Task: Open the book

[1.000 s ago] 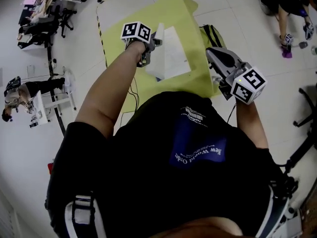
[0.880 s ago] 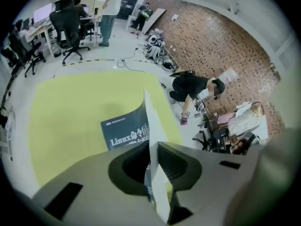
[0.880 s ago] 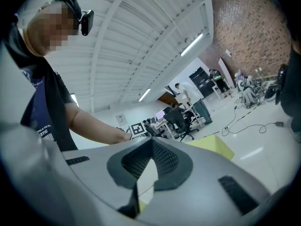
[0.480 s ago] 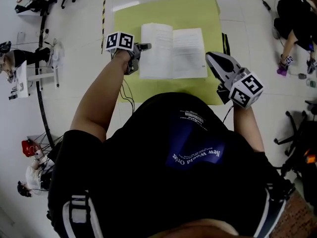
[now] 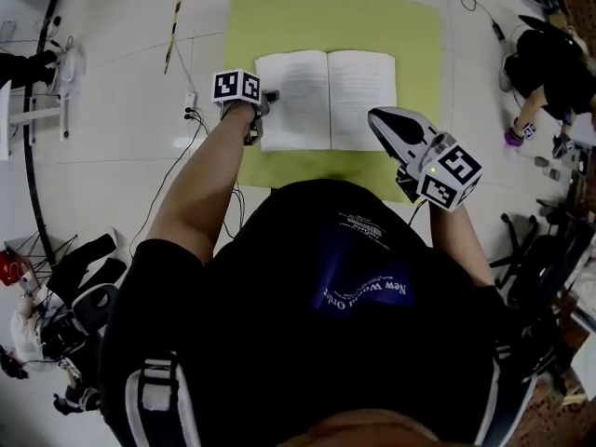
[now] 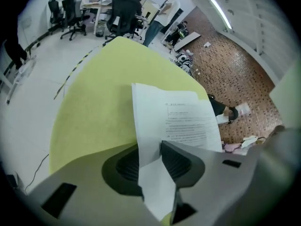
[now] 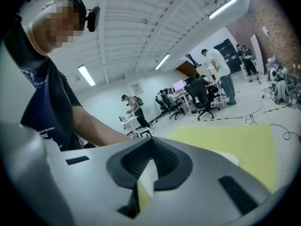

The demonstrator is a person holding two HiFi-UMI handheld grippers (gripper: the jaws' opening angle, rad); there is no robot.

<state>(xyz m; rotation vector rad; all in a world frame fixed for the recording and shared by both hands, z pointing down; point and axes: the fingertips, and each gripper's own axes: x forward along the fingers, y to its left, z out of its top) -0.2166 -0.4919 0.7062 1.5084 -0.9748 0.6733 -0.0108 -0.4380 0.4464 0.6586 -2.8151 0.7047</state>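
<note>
With its arm outstretched at upper left, the left gripper points down, its jaws just opening around a page, while the right gripper, at centre right, has its jaws together.

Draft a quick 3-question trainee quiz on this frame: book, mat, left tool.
1. Multiple choice: what stands between the jaws of the left tool? A. a page of the book; B. a cable; C. nothing.
2. True or false: the book lies closed.
3. Fill in: the book rests on a ___ mat.
Key: 1 A, the jaws have just been opening with the page between them. 2 false, it lies open. 3 yellow-green.
</note>
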